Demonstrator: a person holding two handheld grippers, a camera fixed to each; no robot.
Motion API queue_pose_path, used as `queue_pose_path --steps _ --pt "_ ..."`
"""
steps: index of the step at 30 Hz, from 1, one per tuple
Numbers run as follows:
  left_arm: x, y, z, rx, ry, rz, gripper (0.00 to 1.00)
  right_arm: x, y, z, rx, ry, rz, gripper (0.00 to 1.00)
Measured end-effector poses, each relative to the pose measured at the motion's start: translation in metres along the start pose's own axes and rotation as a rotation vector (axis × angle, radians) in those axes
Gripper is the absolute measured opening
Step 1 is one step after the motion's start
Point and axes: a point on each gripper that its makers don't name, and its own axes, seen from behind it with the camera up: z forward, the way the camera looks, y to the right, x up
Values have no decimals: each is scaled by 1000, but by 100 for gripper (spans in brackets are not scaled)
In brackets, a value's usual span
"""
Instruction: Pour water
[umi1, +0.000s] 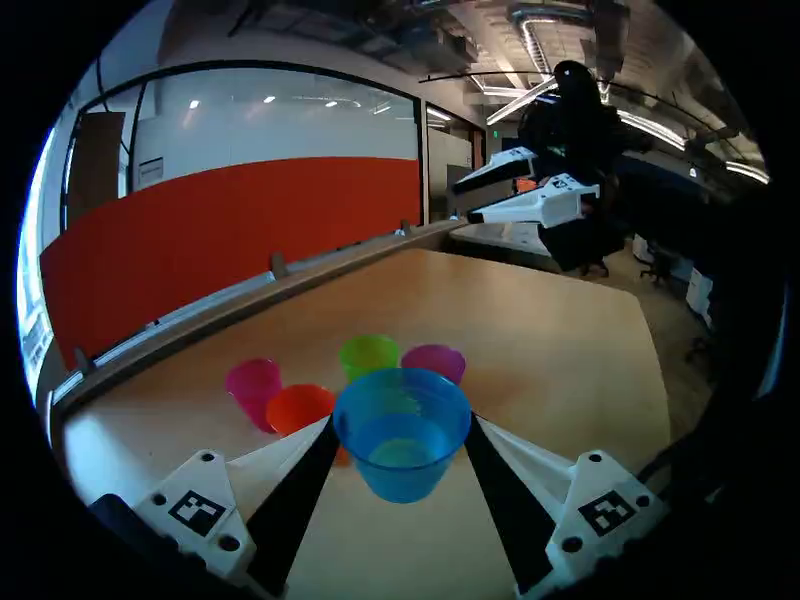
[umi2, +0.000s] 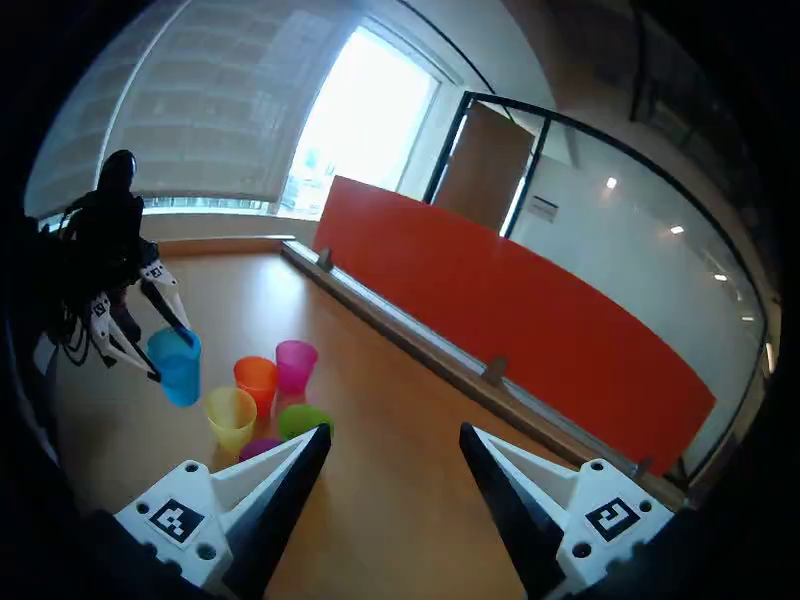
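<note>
My left gripper (umi1: 402, 430) is shut on a translucent blue cup (umi1: 402, 455), held upright just above the wooden table (umi1: 560, 330). Whether it holds water I cannot tell. Behind it stand pink (umi1: 254, 390), orange (umi1: 298, 406), green (umi1: 369, 355) and purple (umi1: 433, 362) cups. My right gripper (umi2: 395, 440) is open with nothing between its fingers. From the right gripper view the left gripper (umi2: 172, 353) holds the blue cup (umi2: 178, 370) beside the cluster: orange (umi2: 256, 380), pink (umi2: 295, 363), yellow (umi2: 231, 417), green (umi2: 303, 420), purple (umi2: 258, 447). In the left gripper view the right gripper (umi1: 465, 203) hangs high at the far side.
A red partition (umi1: 230, 230) with a raised rail runs along one long edge of the table (umi2: 400, 520). A person in dark clothing (umi1: 575, 130) holds the far gripper. Office chairs and desks stand beyond the table's far end.
</note>
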Motion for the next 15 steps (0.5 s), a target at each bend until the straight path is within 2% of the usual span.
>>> queue_pose_path --steps 8,15 --pt "41 -6 -19 24 90 12 86 6 2 2 -3 13 16 100" --pt "73 -12 -32 44 169 3 86 9 2 3 1 23 33 100"
